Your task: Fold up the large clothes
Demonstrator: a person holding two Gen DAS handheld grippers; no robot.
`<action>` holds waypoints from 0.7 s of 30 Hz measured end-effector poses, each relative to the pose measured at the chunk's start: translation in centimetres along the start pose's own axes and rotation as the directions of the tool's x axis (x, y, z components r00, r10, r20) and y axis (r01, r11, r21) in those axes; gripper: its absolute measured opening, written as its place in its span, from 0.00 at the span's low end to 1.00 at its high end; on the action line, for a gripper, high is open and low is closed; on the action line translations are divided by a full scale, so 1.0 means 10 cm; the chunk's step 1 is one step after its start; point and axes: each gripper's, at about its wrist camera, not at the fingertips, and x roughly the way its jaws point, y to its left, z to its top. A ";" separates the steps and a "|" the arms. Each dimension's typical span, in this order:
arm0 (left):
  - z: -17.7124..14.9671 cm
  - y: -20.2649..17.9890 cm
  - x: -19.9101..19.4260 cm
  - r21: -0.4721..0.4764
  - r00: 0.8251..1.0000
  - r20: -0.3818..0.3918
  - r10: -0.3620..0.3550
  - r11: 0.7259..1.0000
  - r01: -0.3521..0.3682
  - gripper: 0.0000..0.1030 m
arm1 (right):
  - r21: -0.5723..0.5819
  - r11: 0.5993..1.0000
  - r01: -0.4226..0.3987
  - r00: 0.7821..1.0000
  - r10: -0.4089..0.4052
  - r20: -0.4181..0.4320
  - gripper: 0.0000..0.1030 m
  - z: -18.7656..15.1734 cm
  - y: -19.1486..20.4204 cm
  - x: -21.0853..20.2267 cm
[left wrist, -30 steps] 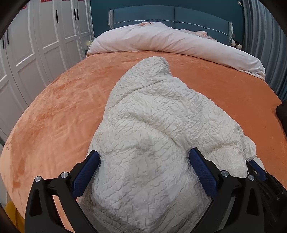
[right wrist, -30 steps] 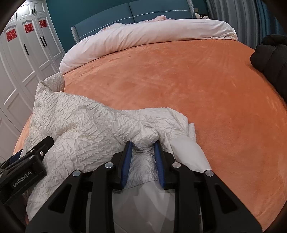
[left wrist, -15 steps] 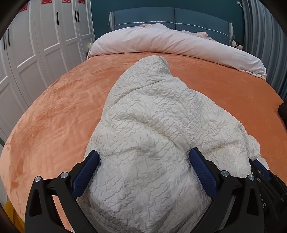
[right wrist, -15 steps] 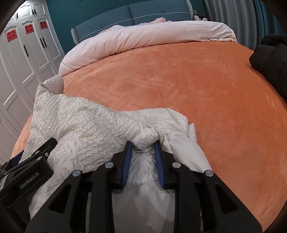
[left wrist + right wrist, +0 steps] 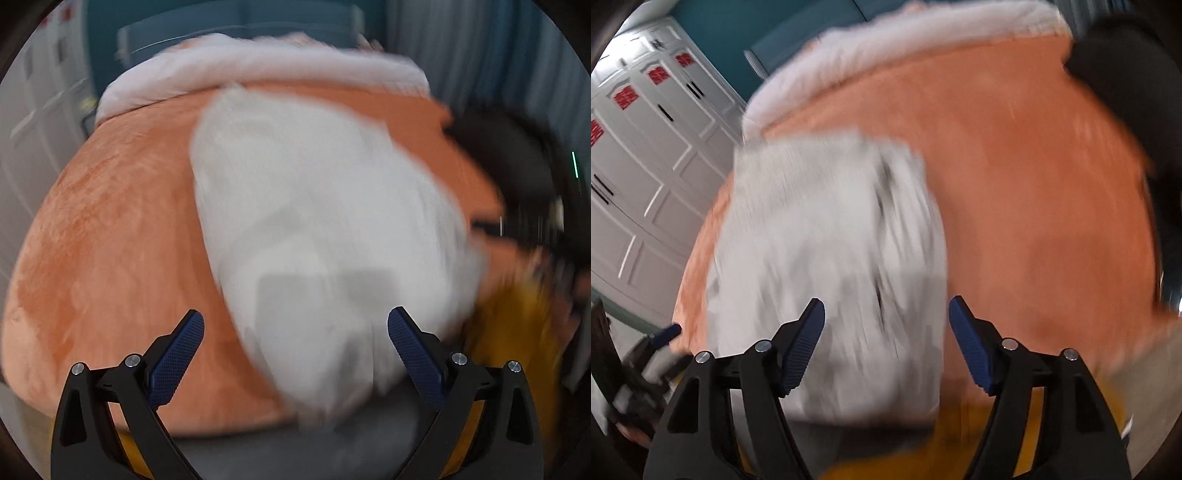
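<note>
A cream crinkled garment (image 5: 325, 221) lies bunched on the orange bed cover (image 5: 110, 240), reaching the near edge of the bed; both views are blurred by motion. My left gripper (image 5: 295, 354) is open and empty, raised above the garment's near end. My right gripper (image 5: 886, 343) is open and empty, above the same garment (image 5: 827, 240) near its near edge. The left gripper shows faintly at the lower left of the right wrist view (image 5: 665, 334).
A pale duvet (image 5: 258, 70) is rolled along the head of the bed before a teal headboard (image 5: 240, 27). White wardrobes (image 5: 646, 166) stand to the left. A dark garment (image 5: 1126, 81) lies at the bed's right side. Yellow fabric (image 5: 517, 332) shows below the bed edge.
My right gripper has let go of the cream garment and opened. Both grippers have pulled back and up from the bed, and the garment now lies loose on the cover.
</note>
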 end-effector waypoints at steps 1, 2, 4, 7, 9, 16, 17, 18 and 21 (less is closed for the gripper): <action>-0.19 -0.11 0.07 0.050 0.999 -0.020 0.038 0.998 -0.037 0.95 | 0.016 1.000 -0.002 1.000 0.002 -0.020 0.65 -0.07 -0.02 0.04; -0.31 -0.16 0.16 0.072 0.996 -0.048 0.073 0.995 -0.070 0.95 | 0.029 1.000 -0.010 0.999 0.011 -0.038 0.65 -0.15 -0.02 0.08; -0.42 -0.17 0.28 0.066 0.992 -0.087 0.089 0.994 -0.083 0.93 | 0.044 0.998 -0.034 0.997 0.037 -0.070 0.49 -0.25 0.02 0.20; -0.37 0.03 0.34 -0.003 0.986 -0.084 0.145 0.989 -0.146 0.85 | -0.003 0.998 -0.058 0.996 0.058 -0.075 0.08 -0.29 0.24 0.24; -0.29 0.16 0.32 -0.050 0.988 -0.079 0.132 0.989 -0.136 0.83 | -0.053 0.997 -0.054 0.998 0.052 -0.021 0.05 -0.26 0.41 0.11; -0.33 0.43 0.35 -0.118 0.972 -0.085 0.219 0.966 -0.228 0.80 | -0.040 0.996 -0.074 0.997 0.074 0.000 0.03 -0.41 0.47 -0.10; -0.36 0.43 0.41 -0.115 0.971 -0.092 0.222 0.966 -0.232 0.81 | -0.034 0.999 -0.035 0.997 0.033 -0.066 0.04 -0.48 0.41 0.13; -0.39 0.42 0.44 -0.103 0.968 -0.094 0.232 0.965 -0.241 0.81 | 0.014 0.999 -0.040 0.990 0.042 -0.134 0.04 -0.55 0.32 0.35; -0.41 0.39 0.39 -0.056 0.964 -0.086 0.250 0.965 -0.255 0.80 | 0.029 0.999 -0.016 0.989 0.020 -0.147 0.09 -0.56 0.33 0.41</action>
